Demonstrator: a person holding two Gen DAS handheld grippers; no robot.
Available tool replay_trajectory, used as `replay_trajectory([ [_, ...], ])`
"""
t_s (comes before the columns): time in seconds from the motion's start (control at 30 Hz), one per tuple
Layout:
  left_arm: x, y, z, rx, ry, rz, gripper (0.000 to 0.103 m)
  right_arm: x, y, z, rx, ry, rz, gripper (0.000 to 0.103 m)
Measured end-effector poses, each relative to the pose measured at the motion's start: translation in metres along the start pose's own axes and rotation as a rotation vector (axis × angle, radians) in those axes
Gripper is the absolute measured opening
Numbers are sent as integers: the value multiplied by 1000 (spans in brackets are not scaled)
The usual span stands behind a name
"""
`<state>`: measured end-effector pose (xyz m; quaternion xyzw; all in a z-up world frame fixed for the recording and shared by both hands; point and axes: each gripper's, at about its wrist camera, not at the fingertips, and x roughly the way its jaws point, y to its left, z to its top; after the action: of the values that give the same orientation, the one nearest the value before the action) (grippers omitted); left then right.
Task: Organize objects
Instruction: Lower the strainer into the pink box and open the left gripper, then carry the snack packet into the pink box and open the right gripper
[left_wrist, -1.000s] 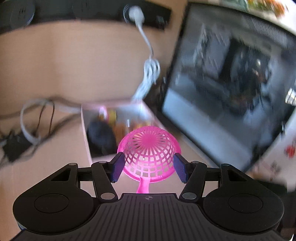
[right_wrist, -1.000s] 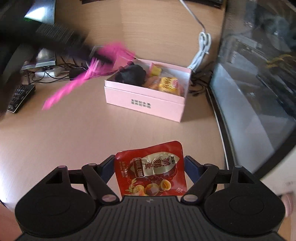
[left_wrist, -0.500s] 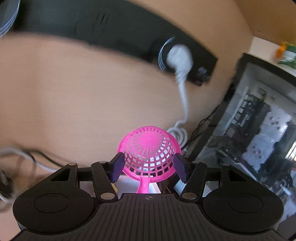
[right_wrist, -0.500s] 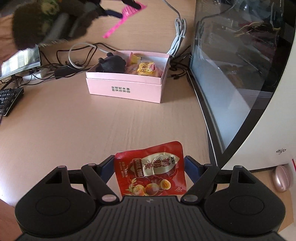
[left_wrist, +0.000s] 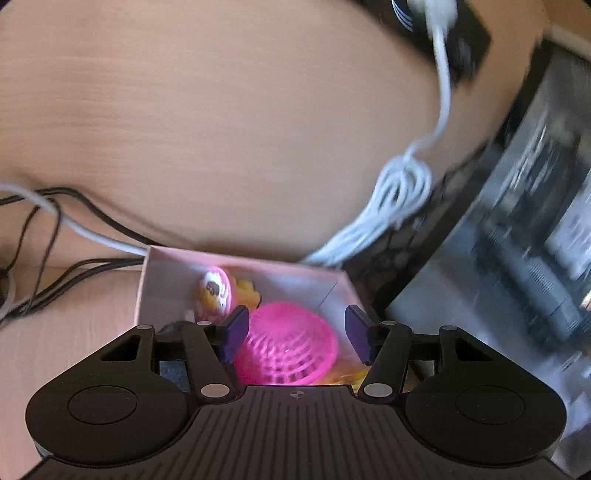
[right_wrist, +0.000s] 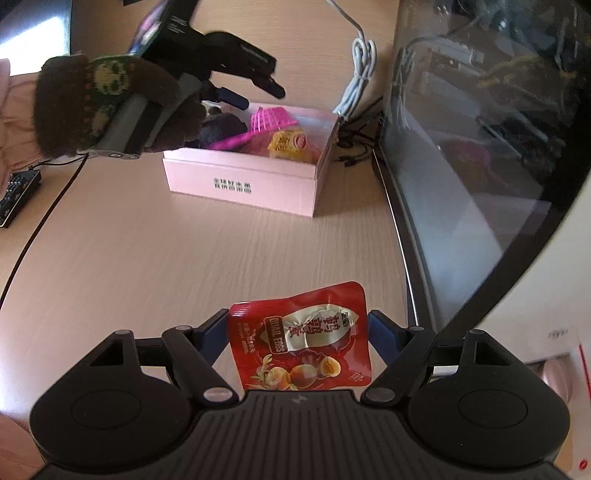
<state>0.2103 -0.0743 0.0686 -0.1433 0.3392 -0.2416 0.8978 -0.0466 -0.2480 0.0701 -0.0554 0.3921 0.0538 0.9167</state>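
Left hand-held gripper (left_wrist: 293, 338): over the pink box (right_wrist: 243, 184), jaws just closing in, yet the pink strainer (left_wrist: 286, 345) lies loose between them, inside the box – not pinched.
Right hand-held gripper (right_wrist: 297, 336): near edge of the surface (right_wrist: 147, 258), clamped on the red snack packet (right_wrist: 301, 338).
Pink box: far side, left of the dark monitor (right_wrist: 480, 147) – also holds a yellow packet (right_wrist: 286, 142) and a dark lump (right_wrist: 221, 127).
Gloved hand (right_wrist: 103, 107): grips the left tool.

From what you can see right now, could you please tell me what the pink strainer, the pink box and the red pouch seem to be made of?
Pink strainer: likely moulded plastic, translucent lattice mesh.
Pink box: probably matte cardboard, with thin straight walls and printed text.
Red quail-egg pouch: glossy foil-like plastic film, with a crimped edge and shiny highlights.
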Motion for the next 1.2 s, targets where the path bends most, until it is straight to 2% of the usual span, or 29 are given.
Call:
replay_trajectory([
  [0.1,-39,7,-3,-35,-49,-33,62,-4,-1,17,7,-32,13,79],
  [0.2,-87,17,-25,-14,-57,-11,62,-8,-5,46,22,-84,35,79],
  [0.3,-123,29,-59,28,3,27,62,-11,-5,86,18,-158,25,79],
  [0.4,-154,44,-98,40,79,68,62,-7,-13,136,92,-209,57,79],
  [0.5,-175,60,-130,-22,134,79,62,6,-21,181,209,-253,120,79],
  [0.57,-186,68,-144,-55,145,86,62,22,-21,208,259,-280,91,79],
  [0.7,-203,79,-163,-112,150,88,62,55,-20,252,275,-299,50,93],
  [0.83,-210,85,-169,-121,160,126,62,62,-18,254,286,-323,23,95],
  [0.97,-207,87,-167,-130,165,127,62,60,-16,222,239,-302,-8,99],
  [1.07,-201,80,-149,-112,139,88,62,65,-16,186,161,-244,-52,99],
  [1.2,-181,66,-105,-68,83,56,62,83,-13,140,66,-112,-46,98],
])
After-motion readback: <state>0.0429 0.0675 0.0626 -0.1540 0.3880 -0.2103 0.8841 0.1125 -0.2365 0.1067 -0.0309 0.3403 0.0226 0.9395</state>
